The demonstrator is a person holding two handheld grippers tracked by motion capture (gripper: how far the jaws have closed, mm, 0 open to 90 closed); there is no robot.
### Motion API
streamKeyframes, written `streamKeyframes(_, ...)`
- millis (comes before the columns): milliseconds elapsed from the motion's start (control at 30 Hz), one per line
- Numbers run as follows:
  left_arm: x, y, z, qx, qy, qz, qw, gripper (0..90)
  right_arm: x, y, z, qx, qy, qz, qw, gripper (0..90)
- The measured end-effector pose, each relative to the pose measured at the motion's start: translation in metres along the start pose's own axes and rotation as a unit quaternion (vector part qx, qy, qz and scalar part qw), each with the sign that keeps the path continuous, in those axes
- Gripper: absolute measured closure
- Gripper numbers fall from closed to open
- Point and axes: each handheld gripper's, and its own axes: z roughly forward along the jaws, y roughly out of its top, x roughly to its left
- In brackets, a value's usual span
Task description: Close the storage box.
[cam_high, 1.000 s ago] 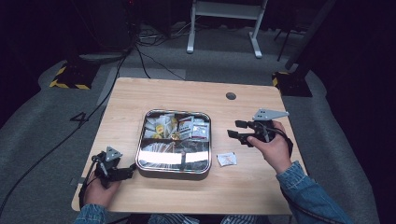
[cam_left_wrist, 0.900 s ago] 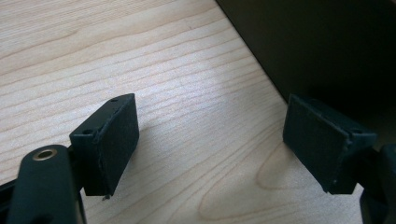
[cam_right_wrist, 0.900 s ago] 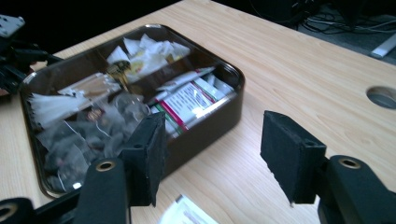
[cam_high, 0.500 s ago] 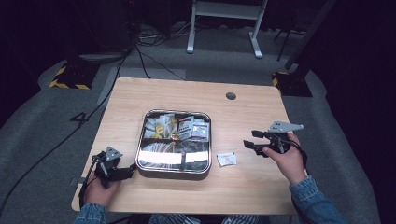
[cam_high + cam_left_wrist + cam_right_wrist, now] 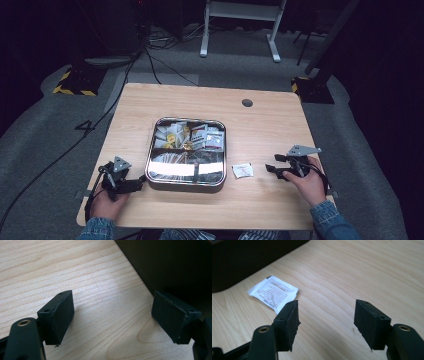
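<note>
A square metal tray [image 5: 186, 186] with several packets in its compartments sits mid-table. Just right of it a small white sachet [image 5: 243, 170] lies flat on the wood. My right gripper [image 5: 271, 163] hovers low to the sachet's right, pointing left at it. Its jaws have just been opening and stand open with nothing between them. In the right gripper view the sachet [image 5: 273, 293] lies ahead of the left jaw of my right gripper [image 5: 327, 315]. My left gripper [image 5: 140, 184] rests by the tray's near-left corner, and in its own view my left gripper [image 5: 113, 312] is open over bare wood.
The tray's dark wall [image 5: 170, 265] stands close on the right of the left gripper's jaws. A round cable hole [image 5: 247, 103] is at the table's far side. Bare wood [image 5: 265, 130] stretches right of the tray. Cables and a white stand [image 5: 240, 10] are on the floor behind.
My right hand has come down and toward the near right of the table, so the gripper now sits low beside the sachet. The left gripper and the sachet have not moved.
</note>
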Motion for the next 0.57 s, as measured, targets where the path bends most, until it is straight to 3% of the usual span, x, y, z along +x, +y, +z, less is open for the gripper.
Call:
streamKeyframes(300,0.000,0.000,0.000,0.000,0.000,0.000,1.0000,18.9,-0.004,-0.022,0.013,0.022,-0.008,0.013,0.9996,33.1)
streamKeyframes(400,0.000,0.000,0.000,-0.001,0.001,0.000,1.0000,18.9,-0.004,-0.025,0.016,0.006,-0.013,-0.001,0.9999,28.9)
streamKeyframes(467,0.000,0.000,0.000,-0.001,0.001,0.000,1.0000,18.9,-0.004,-0.025,0.018,0.010,-0.017,-0.017,0.9997,27.0)
streamKeyframes(567,0.000,0.000,0.000,-0.001,0.001,0.000,1.0000,18.9,-0.004,-0.024,0.019,0.011,-0.016,-0.020,0.9996,25.2)
